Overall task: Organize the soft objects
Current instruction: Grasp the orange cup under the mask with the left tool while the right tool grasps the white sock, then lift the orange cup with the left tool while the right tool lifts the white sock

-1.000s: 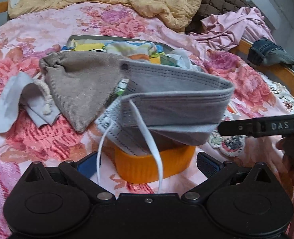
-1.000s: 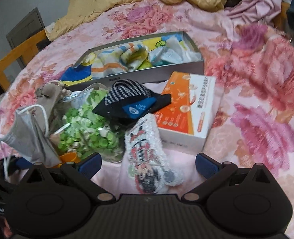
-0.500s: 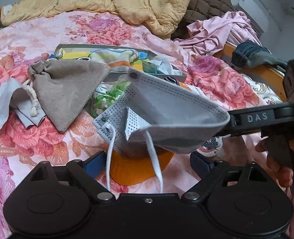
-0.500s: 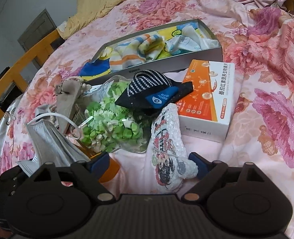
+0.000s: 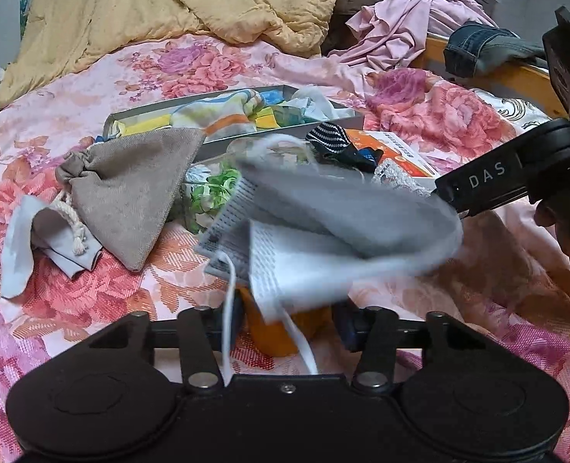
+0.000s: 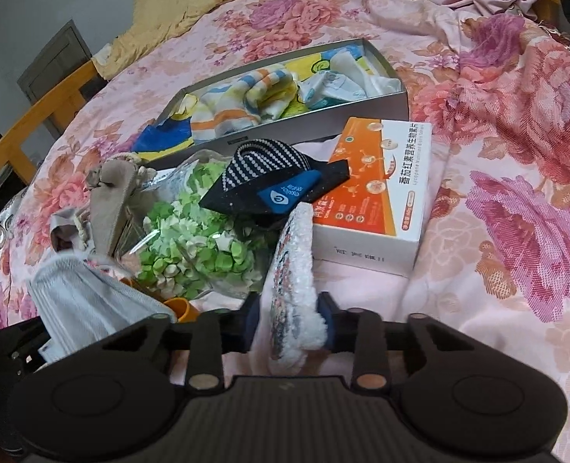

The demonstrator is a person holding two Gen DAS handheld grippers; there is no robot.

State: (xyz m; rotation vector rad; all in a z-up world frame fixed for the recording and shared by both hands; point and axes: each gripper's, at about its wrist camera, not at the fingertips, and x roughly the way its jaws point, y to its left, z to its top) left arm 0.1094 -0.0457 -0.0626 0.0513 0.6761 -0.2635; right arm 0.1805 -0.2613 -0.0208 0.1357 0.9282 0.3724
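Note:
My left gripper (image 5: 287, 318) is shut on a grey face mask (image 5: 335, 223), which hangs blurred just ahead of the fingers; an orange object (image 5: 285, 332) also sits between the jaws. The mask shows in the right wrist view (image 6: 80, 308) too. My right gripper (image 6: 290, 322) is shut on a white fluffy sock with a cartoon print (image 6: 292, 270). A grey metal box (image 6: 323, 115) holds folded colourful cloths. A tan drawstring pouch (image 5: 130, 193) lies to the left on the bed.
A bag of green bits (image 6: 196, 239), a black striped strap (image 6: 269, 181) and an orange-white carton (image 6: 377, 189) lie in front of the box. A yellow blanket (image 5: 169, 7) and pink clothes (image 5: 412, 15) are at the back. A wooden bed rail (image 6: 22, 135) stands left.
Both grippers have closed: the left on the grey mask, the right on the fluffy sock. The right gripper moved forward onto the sock. The mask is swinging.

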